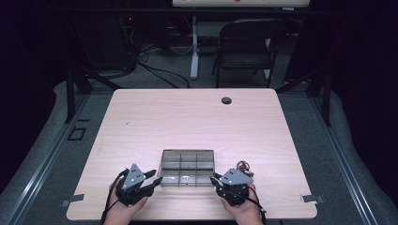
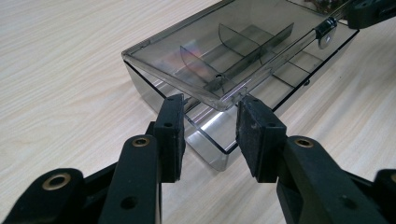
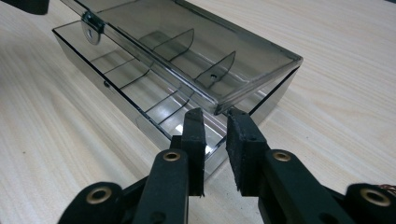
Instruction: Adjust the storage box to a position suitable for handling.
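A lab or recording studio: a pale wooden surface (image 1: 197,117) stands alone on grey carpet, ringed by black curtains and metal rails (image 1: 345,159), with cables (image 1: 155,70), a folding chair (image 1: 246,47) and a second desk's leg (image 1: 194,47) behind.
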`<state>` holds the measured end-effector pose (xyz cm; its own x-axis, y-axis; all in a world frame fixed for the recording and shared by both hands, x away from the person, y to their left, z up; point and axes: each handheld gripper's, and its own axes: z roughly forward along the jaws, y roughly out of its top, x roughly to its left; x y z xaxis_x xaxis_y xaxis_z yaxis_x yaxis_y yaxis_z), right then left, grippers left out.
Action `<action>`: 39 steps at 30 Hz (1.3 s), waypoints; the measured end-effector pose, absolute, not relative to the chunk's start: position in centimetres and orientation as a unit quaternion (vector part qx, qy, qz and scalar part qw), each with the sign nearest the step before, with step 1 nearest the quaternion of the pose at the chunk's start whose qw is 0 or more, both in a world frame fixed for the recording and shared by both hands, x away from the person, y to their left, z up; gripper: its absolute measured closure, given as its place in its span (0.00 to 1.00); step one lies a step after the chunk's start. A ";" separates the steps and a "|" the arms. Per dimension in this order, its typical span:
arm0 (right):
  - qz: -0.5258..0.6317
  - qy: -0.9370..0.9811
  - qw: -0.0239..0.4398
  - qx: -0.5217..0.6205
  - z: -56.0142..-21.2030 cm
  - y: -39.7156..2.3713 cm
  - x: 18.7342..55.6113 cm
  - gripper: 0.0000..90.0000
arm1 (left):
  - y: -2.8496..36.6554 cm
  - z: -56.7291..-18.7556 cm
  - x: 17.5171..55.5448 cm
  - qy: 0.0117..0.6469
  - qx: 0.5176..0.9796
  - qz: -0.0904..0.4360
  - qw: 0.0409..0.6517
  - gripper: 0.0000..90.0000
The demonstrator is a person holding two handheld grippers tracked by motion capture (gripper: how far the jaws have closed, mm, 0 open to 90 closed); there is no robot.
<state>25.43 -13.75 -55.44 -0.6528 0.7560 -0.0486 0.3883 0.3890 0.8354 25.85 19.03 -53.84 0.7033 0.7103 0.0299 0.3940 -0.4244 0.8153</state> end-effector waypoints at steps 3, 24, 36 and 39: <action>0.422 0.804 0.212 0.361 -55.8 -13.8 25.7 0.84 | 19.0 -53.6 26.0 0.337 0.820 0.193 0.421 0.69; 0.433 0.796 0.191 0.378 -56.1 -14.2 26.4 0.81 | 18.3 -51.6 26.8 0.330 0.810 0.221 0.432 0.70; 0.434 0.795 0.187 0.380 -56.2 -14.2 26.5 0.81 | 18.1 -50.1 28.1 0.330 0.799 0.232 0.445 0.75; 0.433 0.795 0.188 0.379 -56.2 -14.2 26.5 0.81 | 18.2 -49.7 28.5 0.330 0.798 0.234 0.446 0.76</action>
